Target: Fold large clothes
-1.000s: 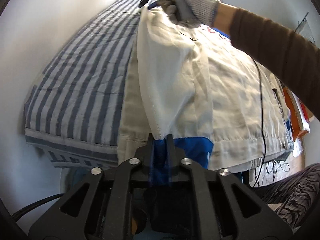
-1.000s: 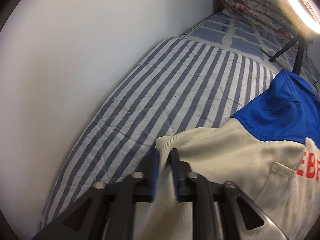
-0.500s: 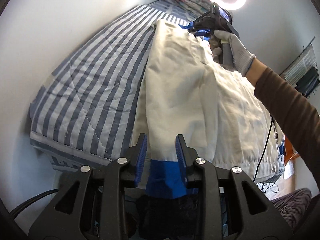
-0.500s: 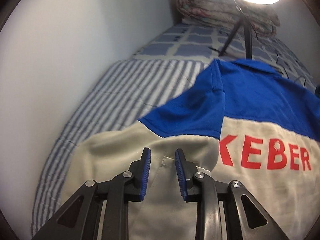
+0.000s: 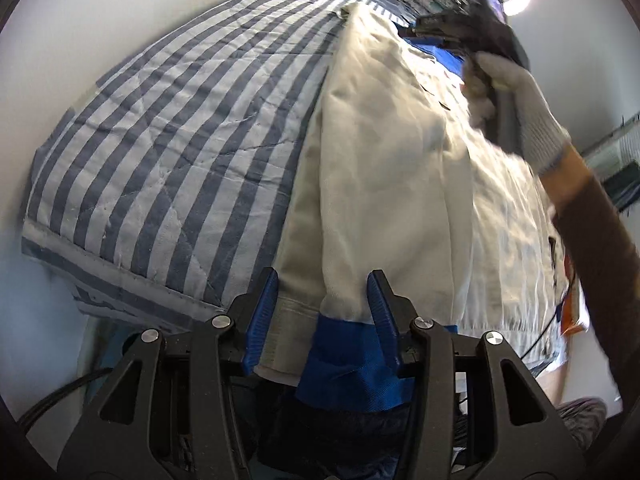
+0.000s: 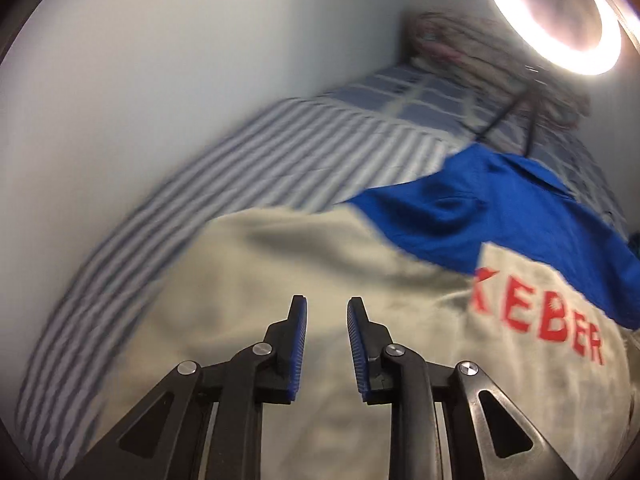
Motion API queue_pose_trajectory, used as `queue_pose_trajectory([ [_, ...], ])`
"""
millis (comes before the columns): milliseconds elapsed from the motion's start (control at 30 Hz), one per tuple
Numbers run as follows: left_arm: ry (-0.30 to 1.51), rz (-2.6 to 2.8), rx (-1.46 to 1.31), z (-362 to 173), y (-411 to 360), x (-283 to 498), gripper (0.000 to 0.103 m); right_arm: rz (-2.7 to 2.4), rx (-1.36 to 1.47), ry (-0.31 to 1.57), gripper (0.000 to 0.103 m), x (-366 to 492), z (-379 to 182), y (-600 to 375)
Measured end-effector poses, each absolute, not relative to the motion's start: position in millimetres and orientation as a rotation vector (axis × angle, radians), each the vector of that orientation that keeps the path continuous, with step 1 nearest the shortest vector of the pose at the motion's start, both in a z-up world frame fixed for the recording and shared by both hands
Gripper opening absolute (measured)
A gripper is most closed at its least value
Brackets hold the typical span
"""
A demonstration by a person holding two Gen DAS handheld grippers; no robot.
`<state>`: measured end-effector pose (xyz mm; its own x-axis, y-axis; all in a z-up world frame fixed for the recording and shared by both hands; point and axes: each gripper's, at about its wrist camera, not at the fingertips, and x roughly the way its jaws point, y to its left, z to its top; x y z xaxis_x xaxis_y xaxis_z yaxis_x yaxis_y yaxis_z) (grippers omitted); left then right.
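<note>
right wrist view shows red block letters "keber" (image 6: 540,320) printed across a cream and royal-blue cotton work jacket (image 6: 320,280), which lies spread flat on a blue-and-white striped quilted bed cover (image 6: 280,152). the bed stands against a plain white wall (image 6: 160,60); a lit ring lamp (image 6: 556,20) glares at the far end above a rolled floral blanket (image 6: 480,40). the right gripper (image 6: 327,312) hovers over the cream cloth, its blue-padded jaws narrow and closing with nothing between them. in the left wrist view the left gripper (image 5: 322,300) is at the jacket's hem, its jaws opening, the blue sleeve cuff (image 5: 352,360) loose between them and not pinched. a grey-gloved hand (image 5: 516,92) on the other tool partly hides the collar end.
</note>
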<state>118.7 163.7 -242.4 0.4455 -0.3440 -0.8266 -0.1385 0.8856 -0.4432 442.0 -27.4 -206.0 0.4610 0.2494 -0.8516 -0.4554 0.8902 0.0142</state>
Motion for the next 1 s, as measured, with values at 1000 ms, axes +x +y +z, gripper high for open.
queue_pose_trajectory([
  [1000,1.116,-0.136,-0.563,-244.2,169.9,109.1,0.018,0.574,-0.204,1.168,0.030,244.8,-234.3,-54.0],
])
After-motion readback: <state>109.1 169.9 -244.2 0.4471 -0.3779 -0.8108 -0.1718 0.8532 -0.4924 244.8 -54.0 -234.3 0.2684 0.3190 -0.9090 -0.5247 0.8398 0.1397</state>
